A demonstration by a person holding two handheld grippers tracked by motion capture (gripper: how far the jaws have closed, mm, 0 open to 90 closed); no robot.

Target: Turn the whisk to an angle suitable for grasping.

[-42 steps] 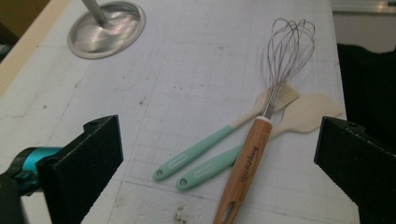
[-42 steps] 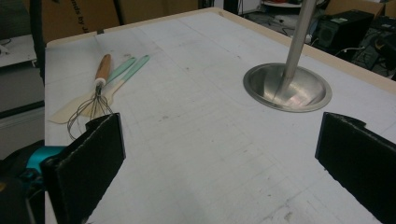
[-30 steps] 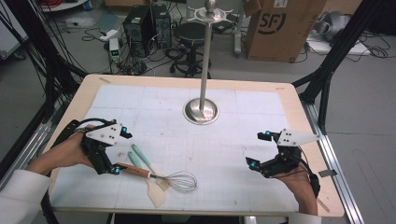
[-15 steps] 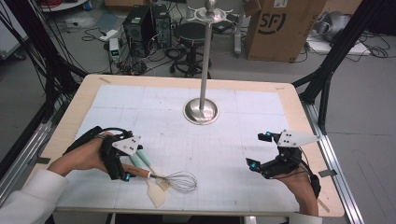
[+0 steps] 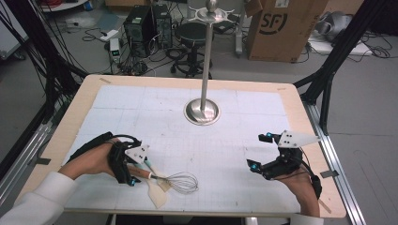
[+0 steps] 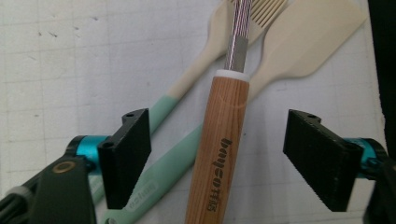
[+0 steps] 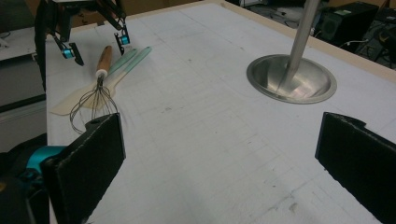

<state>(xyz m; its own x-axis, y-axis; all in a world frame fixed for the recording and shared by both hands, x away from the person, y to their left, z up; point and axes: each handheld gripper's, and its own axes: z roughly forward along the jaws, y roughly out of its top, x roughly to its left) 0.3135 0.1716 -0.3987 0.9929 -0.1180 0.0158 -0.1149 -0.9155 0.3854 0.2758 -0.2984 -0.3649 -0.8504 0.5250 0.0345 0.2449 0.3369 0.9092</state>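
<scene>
Two spatulas underlie whisk.

A wooden table is covered by a white mat with faint squares. On the mat are seen a whisk (its handle is wood), two pale spatulas lying under it, and a shiny metal stand farther back.
</scene>
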